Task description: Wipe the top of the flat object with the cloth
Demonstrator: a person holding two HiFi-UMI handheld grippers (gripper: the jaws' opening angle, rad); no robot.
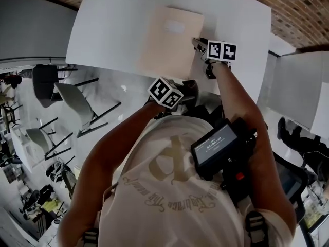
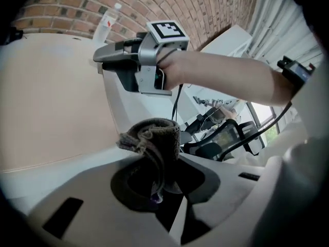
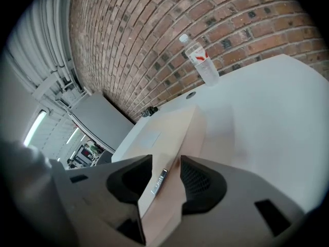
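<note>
R tool (image 3: 165, 164) grips box (image 3: 165, 130), bottle (image 3: 202, 63) behind

The flat object (image 1: 172, 40) is a thin, pale beige box with a pale label on top. It lies flat on the white table (image 1: 108, 30), and its right edge sits between the closed-in jaws of the right gripper (image 3: 167, 176). The cloth (image 2: 154, 138) is grey-brown knit, bunched upright, pinched in the left gripper (image 2: 157, 181) and clear of the box.
</note>
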